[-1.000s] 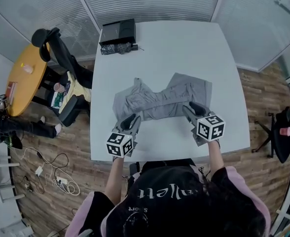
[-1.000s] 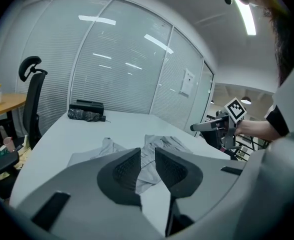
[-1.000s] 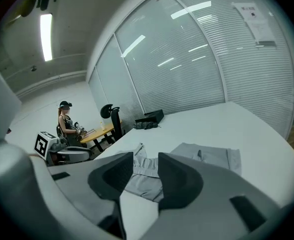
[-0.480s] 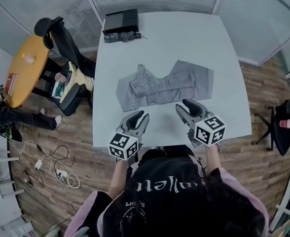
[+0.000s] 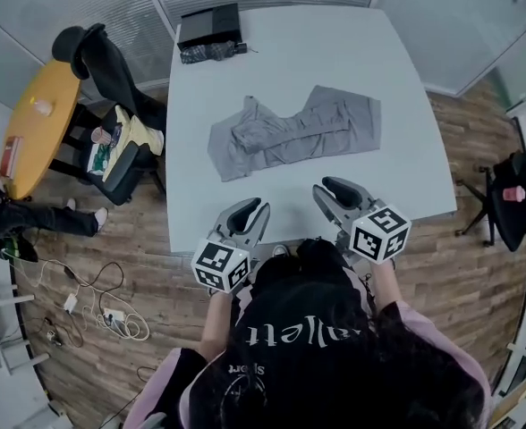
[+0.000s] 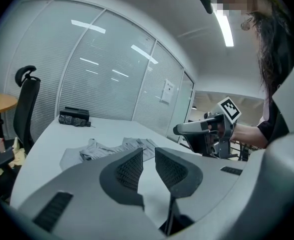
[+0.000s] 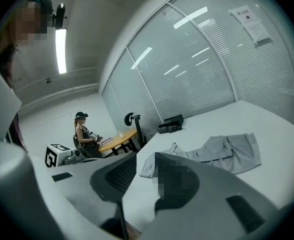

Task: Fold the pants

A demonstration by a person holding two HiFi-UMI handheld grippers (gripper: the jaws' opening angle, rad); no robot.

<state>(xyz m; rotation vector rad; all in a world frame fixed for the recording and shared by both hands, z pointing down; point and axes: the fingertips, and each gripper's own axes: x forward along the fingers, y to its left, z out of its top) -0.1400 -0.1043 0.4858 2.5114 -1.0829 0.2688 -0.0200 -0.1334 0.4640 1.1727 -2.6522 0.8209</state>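
Note:
Grey pants (image 5: pixel 290 132) lie crumpled and partly folded across the middle of the white table (image 5: pixel 335 61); they also show in the left gripper view (image 6: pixel 107 151) and the right gripper view (image 7: pixel 222 154). My left gripper (image 5: pixel 252 213) hovers at the table's near edge, well short of the pants. Its jaws (image 6: pixel 148 154) stand a narrow gap apart and are empty. My right gripper (image 5: pixel 333 190) is beside it, also clear of the cloth. Its jaws (image 7: pixel 146 159) have just been closing, with nothing between them and a gap still showing.
A black box (image 5: pixel 211 27) and a dark bundle (image 5: pixel 211 52) sit at the table's far left corner. Left of the table stand a chair with a black jacket (image 5: pixel 102 61) and a round yellow table (image 5: pixel 35 123). A person (image 7: pixel 84 134) sits there. Cables (image 5: pixel 84 302) lie on the floor.
Both grippers have drawn back from the pants' near edge toward me, to the table's front edge. The pants lie as before.

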